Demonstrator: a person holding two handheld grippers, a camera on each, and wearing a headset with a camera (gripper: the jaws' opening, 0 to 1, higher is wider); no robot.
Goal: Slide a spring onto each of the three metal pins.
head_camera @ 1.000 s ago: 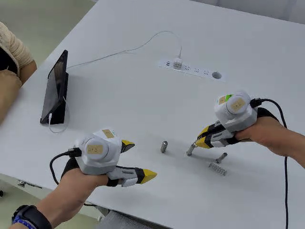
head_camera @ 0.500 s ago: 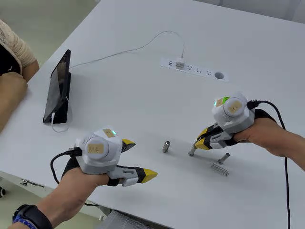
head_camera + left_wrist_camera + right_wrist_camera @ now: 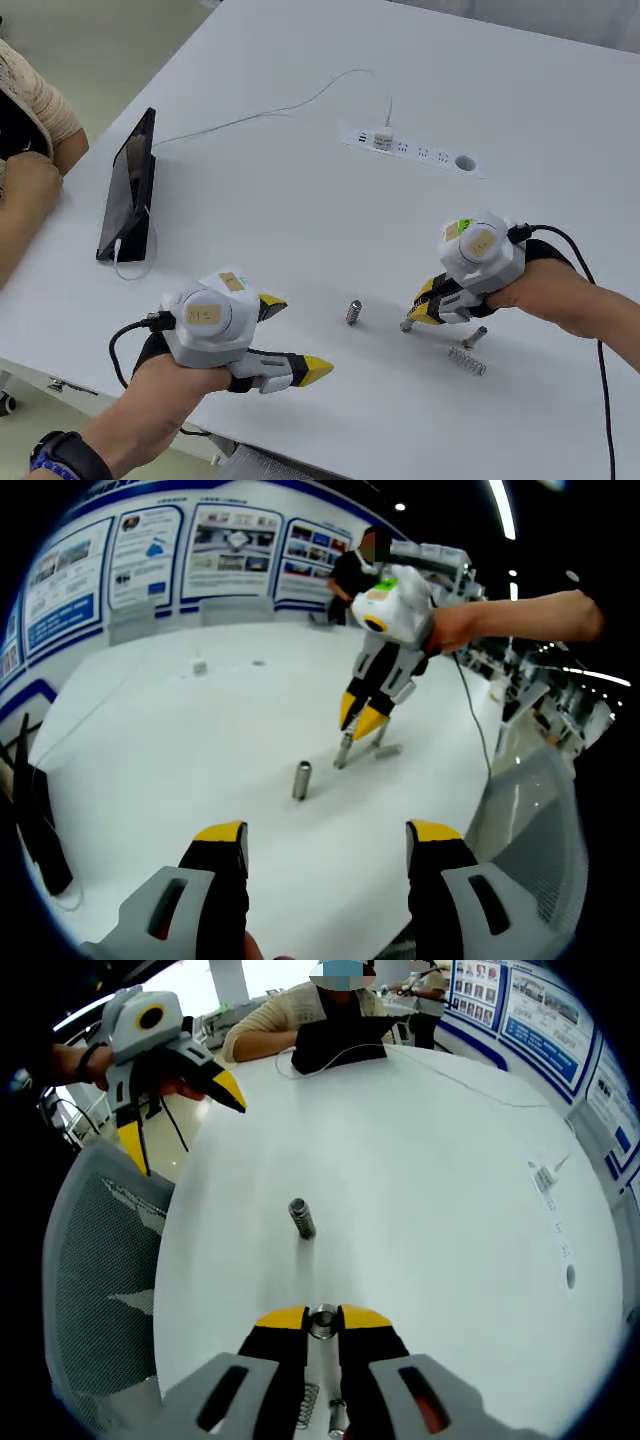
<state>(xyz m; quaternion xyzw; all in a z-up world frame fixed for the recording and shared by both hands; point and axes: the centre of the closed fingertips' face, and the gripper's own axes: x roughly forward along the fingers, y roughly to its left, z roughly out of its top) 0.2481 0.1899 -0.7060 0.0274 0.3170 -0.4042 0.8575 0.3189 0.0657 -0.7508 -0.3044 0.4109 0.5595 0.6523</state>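
In the right gripper view, the right gripper hides all but the top of the pin it grips, and half the loose spring. The posters carry print too small to read.

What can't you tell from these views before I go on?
1. Head view: whether the pin in the right claw carries a spring. It is too small, and the claw covers its top.
2. Right gripper view: the loose spring, mostly hidden behind that claw and cut by the bottom edge.
3. Head view: coils on the upright pin, too small to count.

Upright sprung pin, clamped pin, loose spring
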